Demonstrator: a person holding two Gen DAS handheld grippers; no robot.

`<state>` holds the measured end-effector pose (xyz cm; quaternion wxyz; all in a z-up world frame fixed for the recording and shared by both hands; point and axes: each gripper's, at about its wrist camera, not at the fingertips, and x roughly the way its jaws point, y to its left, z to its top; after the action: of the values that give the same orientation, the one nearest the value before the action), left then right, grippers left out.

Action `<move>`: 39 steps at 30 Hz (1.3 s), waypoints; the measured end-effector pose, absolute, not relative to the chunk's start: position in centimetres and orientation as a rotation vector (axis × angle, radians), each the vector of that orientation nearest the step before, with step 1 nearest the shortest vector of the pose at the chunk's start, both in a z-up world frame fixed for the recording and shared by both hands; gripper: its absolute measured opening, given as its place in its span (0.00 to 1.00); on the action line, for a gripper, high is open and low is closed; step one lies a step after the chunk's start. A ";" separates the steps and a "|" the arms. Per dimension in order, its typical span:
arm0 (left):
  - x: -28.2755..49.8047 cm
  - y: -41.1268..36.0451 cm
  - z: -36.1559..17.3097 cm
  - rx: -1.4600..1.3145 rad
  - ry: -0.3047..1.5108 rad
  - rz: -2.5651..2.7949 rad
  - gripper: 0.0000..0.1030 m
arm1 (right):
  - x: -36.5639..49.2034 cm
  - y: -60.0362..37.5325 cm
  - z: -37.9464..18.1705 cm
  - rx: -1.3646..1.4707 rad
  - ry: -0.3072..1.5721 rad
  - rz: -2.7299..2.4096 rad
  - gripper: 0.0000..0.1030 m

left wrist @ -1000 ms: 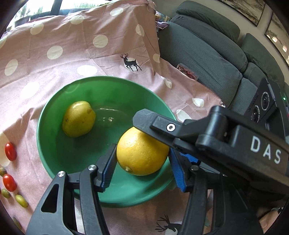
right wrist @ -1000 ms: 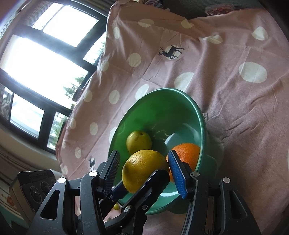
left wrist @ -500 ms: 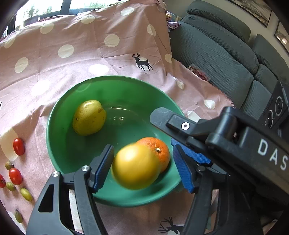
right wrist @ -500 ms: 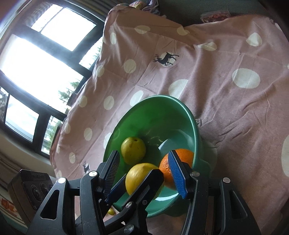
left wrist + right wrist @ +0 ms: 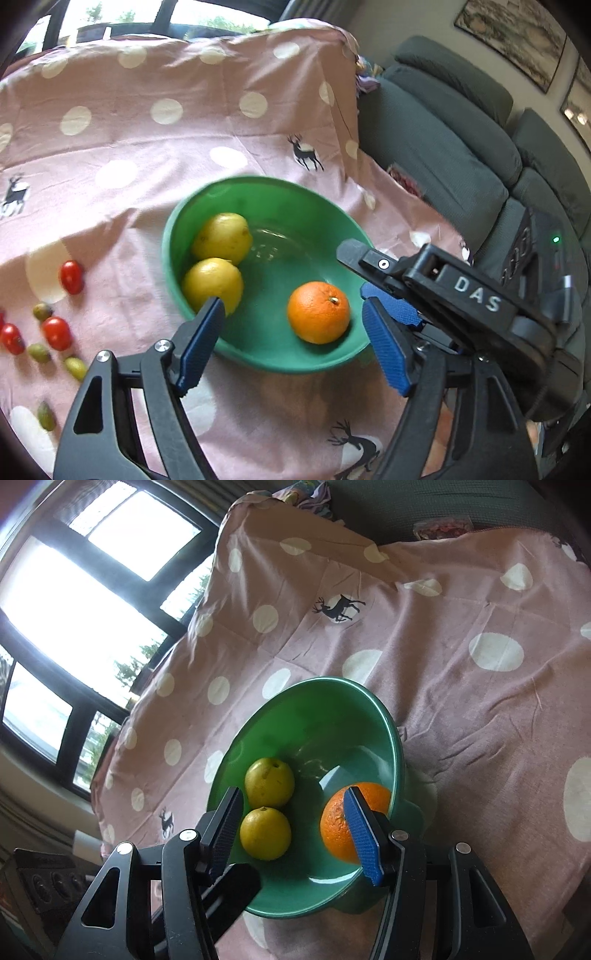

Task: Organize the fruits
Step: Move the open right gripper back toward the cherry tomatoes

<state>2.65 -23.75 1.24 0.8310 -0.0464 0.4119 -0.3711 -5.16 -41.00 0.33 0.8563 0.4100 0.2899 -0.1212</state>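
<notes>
Room: I am looking past a grey sofa, with framed pictures on the wall above it and bright windows on the far side.
Surface: a pink cloth with white dots and small deer is covering the table and is lying in wrinkles.
Bowl: a green bowl is sitting mid-cloth, holding two yellow fruits touching each other, and an orange apart from them.
Loose fruit: red tomatoes and small green olives are lying on the cloth beside the bowl, not yet gathered.
Left claw: I am opening its jaws over the near rim; nothing is between them.
Right claw: I am holding it half open at the bowl's edge, gripping nothing.
Risk, bowl: either claw could be nudging the rim and tipping it.
Risk, small fruit: tomatoes may be rolling on the wrinkles or splitting under a hard squeeze.
</notes>
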 end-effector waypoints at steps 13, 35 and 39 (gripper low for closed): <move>0.3 -11.6 3.8 -0.130 0.767 -0.427 0.78 | -4.6 -37.8 1.9 0.713 0.604 -0.271 0.57; 2.8 -2.8 -2.3 -0.161 0.838 -0.077 0.72 | 0.5 -25.1 0.8 0.488 0.775 0.031 0.57; 3.5 -2.0 -2.6 -0.225 0.865 -0.097 0.66 | 1.7 -23.8 -0.7 0.487 0.867 0.059 0.57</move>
<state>3.52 -2.01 -2.62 0.9006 -0.1085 0.4182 -0.0467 1.75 -23.84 -0.73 0.8785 0.2336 0.4158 0.0284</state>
